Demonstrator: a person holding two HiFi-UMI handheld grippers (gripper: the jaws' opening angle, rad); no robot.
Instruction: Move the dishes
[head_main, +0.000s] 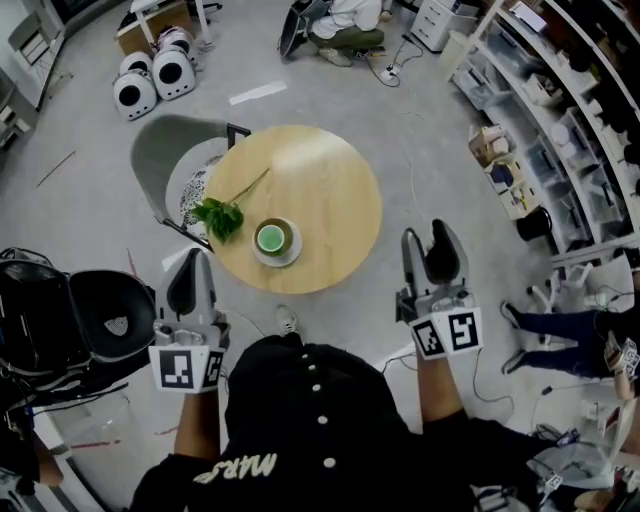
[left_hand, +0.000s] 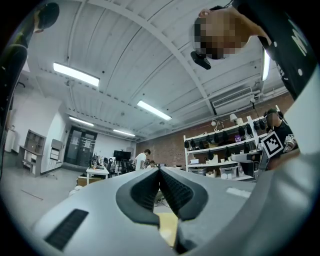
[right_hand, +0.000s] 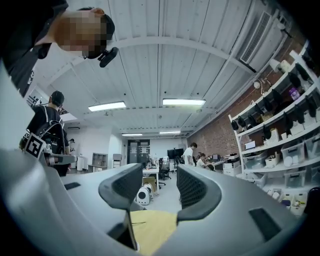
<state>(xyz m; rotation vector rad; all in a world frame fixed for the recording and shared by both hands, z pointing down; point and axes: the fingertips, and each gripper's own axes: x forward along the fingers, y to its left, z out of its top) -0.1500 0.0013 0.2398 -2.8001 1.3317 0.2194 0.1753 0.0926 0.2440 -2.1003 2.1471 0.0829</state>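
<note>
A cup of green liquid (head_main: 271, 238) stands on a pale saucer (head_main: 290, 256) near the front left of the round wooden table (head_main: 330, 200). A leafy green sprig (head_main: 220, 215) lies just left of it. My left gripper (head_main: 192, 265) hangs off the table's front left edge, shut and empty; its jaws meet at the tip (left_hand: 159, 172). Off the table's front right edge, my right gripper (head_main: 428, 240) is open with nothing between its jaws (right_hand: 160, 175). Both grippers point up and level across the room, and only a strip of tabletop (right_hand: 150, 227) shows below them.
A grey chair (head_main: 160, 150) is tucked against the table's left side. A black bag and black seat (head_main: 85, 320) stand at the left. White pods (head_main: 150, 80) sit on the floor far left. Shelving (head_main: 560, 120) runs down the right. A person's legs (head_main: 555, 330) are at the right.
</note>
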